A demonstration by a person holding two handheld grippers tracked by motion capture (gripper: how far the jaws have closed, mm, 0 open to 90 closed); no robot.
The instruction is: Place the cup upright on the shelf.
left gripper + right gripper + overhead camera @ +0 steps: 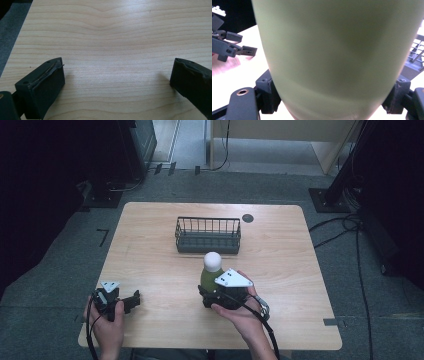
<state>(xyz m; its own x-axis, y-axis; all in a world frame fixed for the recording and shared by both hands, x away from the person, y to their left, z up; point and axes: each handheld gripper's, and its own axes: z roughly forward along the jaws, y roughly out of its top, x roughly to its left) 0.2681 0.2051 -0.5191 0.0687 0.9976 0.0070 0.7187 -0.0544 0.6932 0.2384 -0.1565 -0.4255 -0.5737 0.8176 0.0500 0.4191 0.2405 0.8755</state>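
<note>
The green bottle point(210, 272) with the round white cap point(213, 261) stands on the table point(150, 270), past the middle toward the near edge, in front of the wire basket point(208, 235). It looks smooth and hard, so it may slip. It is tall, so it could tip. The best place to hold it is low on its wide body. The right gripper point(220, 295) does just that, with its jaws pressed on both sides of the bottle. The left gripper point(131, 301) rests near the near left corner, jaws wide apart, holding nothing.
</note>
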